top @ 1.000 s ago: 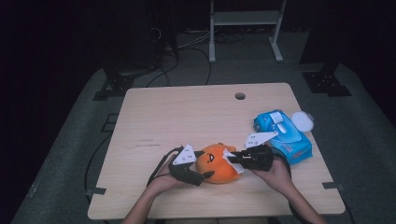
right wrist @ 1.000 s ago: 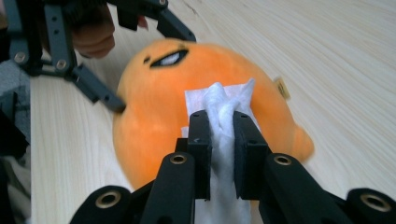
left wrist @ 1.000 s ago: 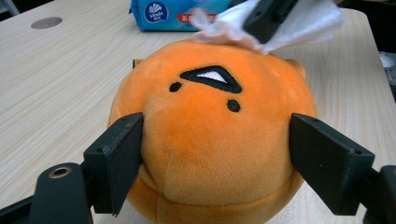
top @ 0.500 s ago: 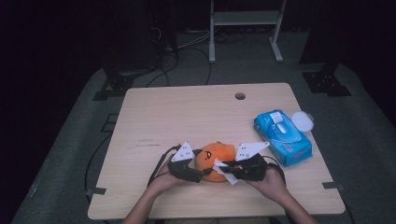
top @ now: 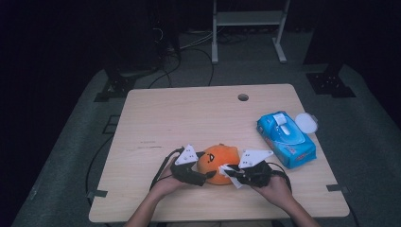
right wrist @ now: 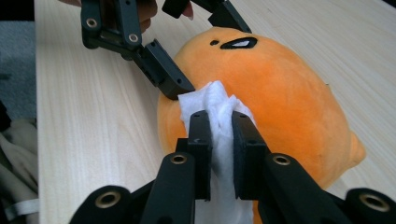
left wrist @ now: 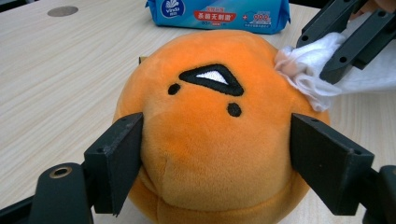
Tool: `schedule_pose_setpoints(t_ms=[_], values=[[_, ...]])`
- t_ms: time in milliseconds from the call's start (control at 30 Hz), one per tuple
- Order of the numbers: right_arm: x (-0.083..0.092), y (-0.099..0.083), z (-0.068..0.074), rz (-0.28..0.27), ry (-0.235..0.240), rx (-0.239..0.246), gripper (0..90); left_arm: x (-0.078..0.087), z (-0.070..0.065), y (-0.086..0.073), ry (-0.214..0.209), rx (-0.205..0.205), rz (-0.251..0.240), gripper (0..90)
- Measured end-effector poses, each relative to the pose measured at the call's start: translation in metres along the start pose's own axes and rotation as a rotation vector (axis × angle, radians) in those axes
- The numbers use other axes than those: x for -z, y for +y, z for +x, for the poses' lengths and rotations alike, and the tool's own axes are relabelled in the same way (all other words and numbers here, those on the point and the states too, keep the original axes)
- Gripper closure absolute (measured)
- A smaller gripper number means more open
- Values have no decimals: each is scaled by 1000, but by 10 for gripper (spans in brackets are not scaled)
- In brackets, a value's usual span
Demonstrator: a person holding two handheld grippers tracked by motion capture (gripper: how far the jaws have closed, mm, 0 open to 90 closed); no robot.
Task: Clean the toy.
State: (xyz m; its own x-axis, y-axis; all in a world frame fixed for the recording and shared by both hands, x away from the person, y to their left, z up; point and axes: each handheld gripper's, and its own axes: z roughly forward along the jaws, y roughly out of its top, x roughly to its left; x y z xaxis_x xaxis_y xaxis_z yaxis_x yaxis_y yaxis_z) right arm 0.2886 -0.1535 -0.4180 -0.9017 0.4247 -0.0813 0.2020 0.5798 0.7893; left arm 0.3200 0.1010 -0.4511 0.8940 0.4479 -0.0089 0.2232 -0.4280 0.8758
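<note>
Because the round orange plush toy (top: 218, 163) is soft and rests loosely on the light wooden tabletop (top: 198, 118), the main risk seen from the high view is that wiping pressure from the right gripper (top: 235, 173) rolls or pushes the toy out from between the jaws of the left gripper (top: 204, 176). The toy lies directly between the two grippers, touching both. The blue wet-wipe pack (top: 285, 138) lies well apart, beyond the right gripper, and is unlikely to be disturbed.

In the left gripper view, the left gripper (left wrist: 215, 154) stands widely spread, one jaw on each flank of the plush toy (left wrist: 219, 130), with the pads touching the fabric and appearing to press it lightly. A grip this shallow on a compliant, rounded body could slip if the toy is pushed toward the jaw roots or sideways. The white folded wipe (left wrist: 308, 74) touches the toy's upper far side, just beside the embroidered face.

In the right gripper view, the right gripper (right wrist: 219, 116) is nearly closed, clamped on the white wipe (right wrist: 212, 100), whose free end bunches against the plush toy (right wrist: 275, 107) just ahead of the jaw tips. The wipe could pull out of the narrow clamp if it drags on the pile. The black jaws could also meet the opposing gripper's jaw, which lies very close ahead.
</note>
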Motion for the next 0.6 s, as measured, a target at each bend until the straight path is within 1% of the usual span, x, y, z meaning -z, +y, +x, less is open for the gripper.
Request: schedule_pose_setpoints(t_ms=[67, 100, 167, 200, 233, 267, 300, 333, 400, 433, 467, 533, 600], values=[[0, -2, -1, -2, -5, 5, 767, -1, -2, 2, -3, -5, 5, 202], [0, -3, 0, -6, -2, -2, 752, -1, -3, 2, -9, -6, 11, 202], [-3, -4, 2, -12, -6, 15, 717, -1, -3, 2, -20, -17, 16, 202], [-5, -5, 3, -14, -5, 25, 689, -1, -3, 2, -22, -15, 14, 202], [-5, -5, 3, -14, -5, 25, 689, -1, -3, 2, -22, -15, 14, 202], [-9, -5, 6, -10, -10, 44, 659, -1, -3, 2, -29, -19, 18, 199], [-10, -5, 7, -6, -18, 59, 663, -1, -3, 2, -45, -29, 20, 195], [-11, -5, 7, -4, -26, 67, 672, -1, -4, 2, -50, -33, 21, 191], [-12, -5, 8, 5, -47, 68, 704, -1, -4, 2, -50, -32, 18, 191], [-12, -5, 8, 5, -47, 68, 704, -1, -4, 2, -50, -32, 18, 191], [-11, -5, 5, 10, -55, 56, 750, -1, -4, 2, -48, -31, 17, 191], [-11, -4, 2, 16, -54, 43, 769, -2, -4, 2, -35, -24, 14, 196], [-8, -3, 0, 29, -80, 55, 785, -2, -4, 3, -12, -9, 12, 211]])
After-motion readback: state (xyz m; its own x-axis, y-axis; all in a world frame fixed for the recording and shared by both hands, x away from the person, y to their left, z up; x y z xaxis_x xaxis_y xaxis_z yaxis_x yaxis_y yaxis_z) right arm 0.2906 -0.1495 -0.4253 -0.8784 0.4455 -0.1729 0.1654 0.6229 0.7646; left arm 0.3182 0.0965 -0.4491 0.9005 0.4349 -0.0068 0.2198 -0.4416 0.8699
